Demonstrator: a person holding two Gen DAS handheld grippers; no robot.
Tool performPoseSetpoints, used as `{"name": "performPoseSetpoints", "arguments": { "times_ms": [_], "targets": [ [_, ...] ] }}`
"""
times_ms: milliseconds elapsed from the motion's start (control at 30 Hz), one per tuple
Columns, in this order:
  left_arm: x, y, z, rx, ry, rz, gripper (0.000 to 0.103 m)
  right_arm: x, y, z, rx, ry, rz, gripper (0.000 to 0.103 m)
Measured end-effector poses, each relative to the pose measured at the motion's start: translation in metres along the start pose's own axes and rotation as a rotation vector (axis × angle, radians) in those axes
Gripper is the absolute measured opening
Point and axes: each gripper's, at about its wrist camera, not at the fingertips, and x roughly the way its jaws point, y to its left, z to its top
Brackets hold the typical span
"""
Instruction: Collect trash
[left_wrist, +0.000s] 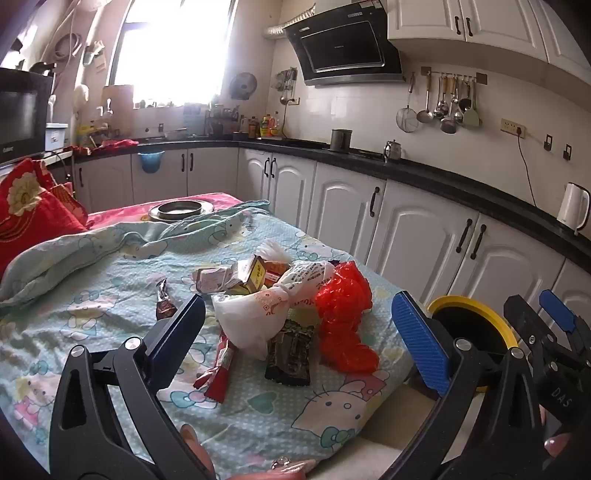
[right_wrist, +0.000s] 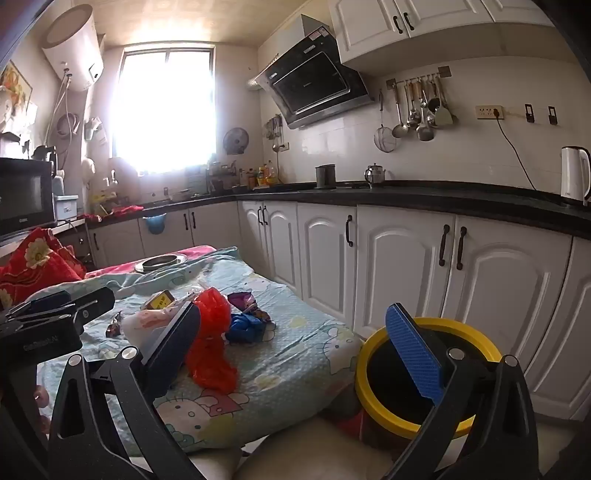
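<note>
Two handheld grippers hover over a cluttered bed in a kitchen, both with jaws spread wide and nothing between the pads. The left gripper (left_wrist: 299, 332) frames a heap of trash on the cartoon-print sheet (left_wrist: 258, 417): a knotted white plastic bag (left_wrist: 251, 317), a dark snack packet (left_wrist: 290, 350) just in front of it, a red wrapper (left_wrist: 221, 369) to its left, and a crumpled red plastic bag (left_wrist: 343, 306) touching its right side. Small cartons (left_wrist: 236, 277) lie just behind the heap, and a small brown wrapper (left_wrist: 164, 302) sits apart to the left. The right gripper (right_wrist: 295, 347) hangs near the bed's corner, above a yellow-rimmed bin (right_wrist: 373, 398) standing on the floor just beside the mattress. A blue and purple wrapper (right_wrist: 247, 317) rests behind the red bag. Farther back, a metal dish (left_wrist: 181, 211) sits on the bed near a red pillow (left_wrist: 33, 206). White cabinets (right_wrist: 406, 266) line the wall beyond, under a black countertop (right_wrist: 443, 195).
</note>
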Motion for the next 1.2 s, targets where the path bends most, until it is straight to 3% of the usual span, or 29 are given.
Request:
{"name": "performPoseSetpoints", "arguments": {
  "times_ms": [1200],
  "targets": [
    [-0.0008, 0.0039, -0.0021, -0.005, -0.006, -0.008, 0.093, -0.0003, -0.0059, 0.0018, 0.004, 0.003, -0.026, 0.097]
  ]
}}
